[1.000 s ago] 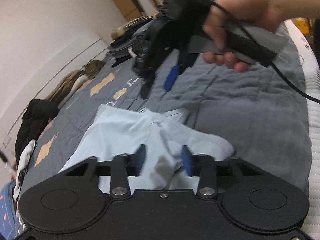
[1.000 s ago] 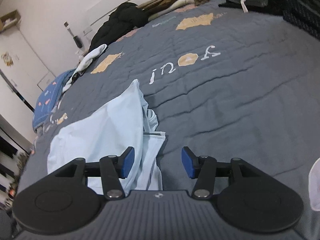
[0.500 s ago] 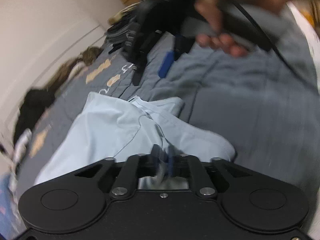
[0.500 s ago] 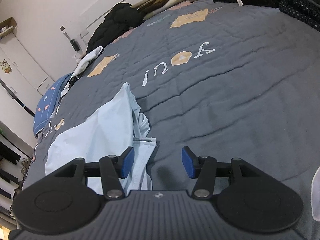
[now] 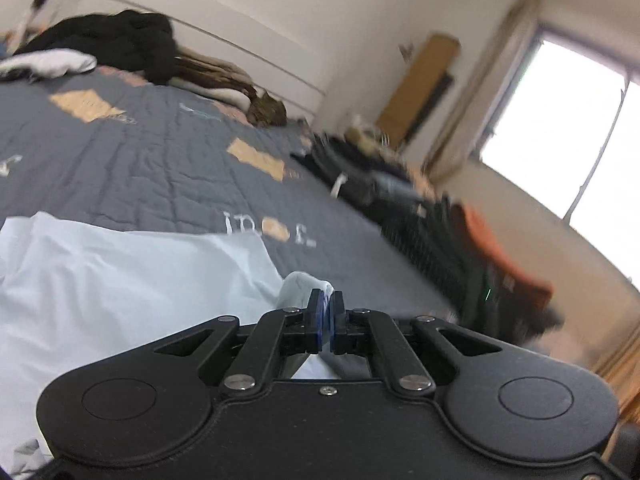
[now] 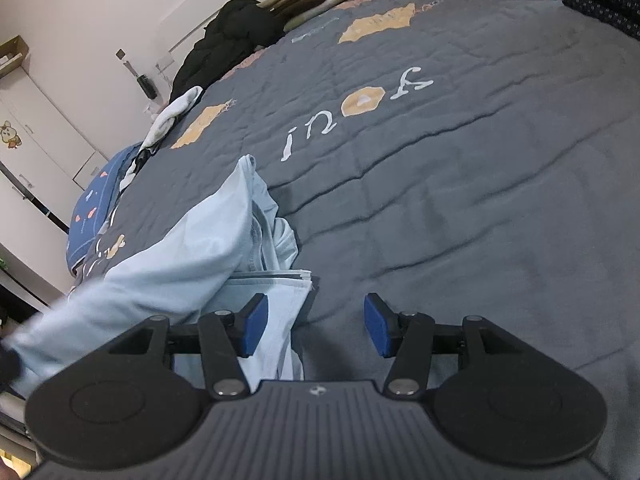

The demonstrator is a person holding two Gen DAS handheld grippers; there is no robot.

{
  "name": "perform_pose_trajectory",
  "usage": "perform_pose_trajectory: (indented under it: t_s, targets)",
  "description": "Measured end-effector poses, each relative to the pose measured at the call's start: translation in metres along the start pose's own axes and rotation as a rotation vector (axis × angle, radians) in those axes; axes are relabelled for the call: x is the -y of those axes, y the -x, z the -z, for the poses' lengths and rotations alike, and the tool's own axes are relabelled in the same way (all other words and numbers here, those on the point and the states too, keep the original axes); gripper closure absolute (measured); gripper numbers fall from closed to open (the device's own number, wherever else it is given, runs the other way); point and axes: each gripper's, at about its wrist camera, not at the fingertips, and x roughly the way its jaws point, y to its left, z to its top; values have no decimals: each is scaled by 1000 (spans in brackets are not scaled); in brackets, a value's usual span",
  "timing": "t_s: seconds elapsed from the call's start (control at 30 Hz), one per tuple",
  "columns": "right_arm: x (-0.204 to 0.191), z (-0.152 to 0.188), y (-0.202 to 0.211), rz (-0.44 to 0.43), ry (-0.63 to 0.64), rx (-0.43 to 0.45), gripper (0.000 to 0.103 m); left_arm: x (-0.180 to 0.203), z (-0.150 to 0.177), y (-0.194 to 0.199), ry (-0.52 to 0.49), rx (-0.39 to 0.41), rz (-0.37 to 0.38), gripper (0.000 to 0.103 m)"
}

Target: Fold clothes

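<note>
My left jaws are clamped tight on a pinch of the pale blue garment, a little white tuft of it bunched up above the blue pads. That's the news: I have a grip, and the cloth rises off the bed with me, pulled taut from my jaws across to the left. To my mind this is the opening lift of a fold, an edge caught so the thing can be straightened or carried over.

My right jaws stand about half apart and hold nothing. One pad hangs over the flat layered hem of the garment, the other over bare quilt. That hem looks like their next target.

Against a second ago: my left jaws stood wide then, hovering over the crumpled cloth, with the right gripper and the hand on it in plain view ahead. Half a second ago they had closed. Now my view has swung round to the window and the dark clothes pile along the bed's far edge. On the right, little differs, bar the sleeve now drawn up towards the left.
</note>
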Motion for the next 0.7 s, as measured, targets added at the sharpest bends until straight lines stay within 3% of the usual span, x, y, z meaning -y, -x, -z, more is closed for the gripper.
perform_pose_trajectory:
  t_s: [0.43,0.5,0.53,0.57,0.7]
  targets:
    - [-13,3,-30,20,41,34,48,3,-3,2,4,5,7,100]
    - [-16,-1,-36,9,53,29,54,3,-2,3,2,4,0,100]
    - [-18,-4,-39,0,68,25,74,3,-2,3,-1,2,-3,100]
    - [-21,-7,-41,-4,84,26,85,3,-1,3,-3,0,-5,100]
    - [-22,-14,-40,-54,66,30,90,1,-2,2,6,-1,-3,100]
